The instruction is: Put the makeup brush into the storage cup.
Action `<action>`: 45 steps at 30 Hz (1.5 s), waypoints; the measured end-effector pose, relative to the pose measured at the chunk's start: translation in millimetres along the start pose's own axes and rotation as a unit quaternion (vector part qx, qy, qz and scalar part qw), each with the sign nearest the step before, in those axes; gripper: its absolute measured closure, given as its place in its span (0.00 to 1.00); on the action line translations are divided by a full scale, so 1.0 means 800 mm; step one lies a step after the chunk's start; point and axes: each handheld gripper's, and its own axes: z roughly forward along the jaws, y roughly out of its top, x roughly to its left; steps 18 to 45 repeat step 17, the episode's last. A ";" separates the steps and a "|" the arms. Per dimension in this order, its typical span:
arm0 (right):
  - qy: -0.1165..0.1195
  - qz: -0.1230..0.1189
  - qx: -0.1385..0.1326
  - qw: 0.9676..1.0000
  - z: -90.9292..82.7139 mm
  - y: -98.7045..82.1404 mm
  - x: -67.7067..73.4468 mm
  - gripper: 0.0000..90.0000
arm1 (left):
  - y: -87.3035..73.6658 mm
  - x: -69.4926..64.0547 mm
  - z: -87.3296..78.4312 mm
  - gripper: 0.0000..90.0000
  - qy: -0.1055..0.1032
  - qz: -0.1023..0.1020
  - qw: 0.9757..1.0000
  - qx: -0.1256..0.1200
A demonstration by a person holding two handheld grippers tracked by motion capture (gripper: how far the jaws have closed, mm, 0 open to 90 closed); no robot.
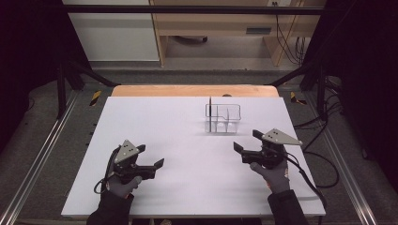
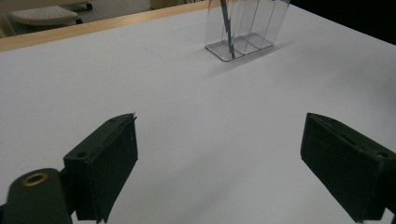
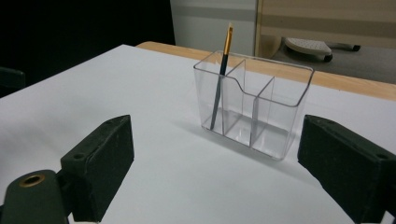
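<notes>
Both released, the left gripper (image 1: 155, 157) and right gripper (image 1: 246, 140) hover over bare white table (image 1: 187, 140); clear organizer (image 1: 223, 118) stands beyond.

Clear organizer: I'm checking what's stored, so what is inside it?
The organizer holds one brush, leaning upright in an end compartment. The other compartments look empty; nothing is covered, since the walls are clear.

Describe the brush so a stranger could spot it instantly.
On the white table, find the clear plastic organiser toward the far edge. In one end compartment leans the brush, thin and dark with a gold band near its tip; the other compartments hold nothing.
</notes>
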 end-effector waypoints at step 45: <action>-0.003 0.009 0.017 1.000 -0.022 -0.035 -0.013 0.11 | -0.005 0.005 -0.001 0.11 0.004 -0.008 1.000 -0.001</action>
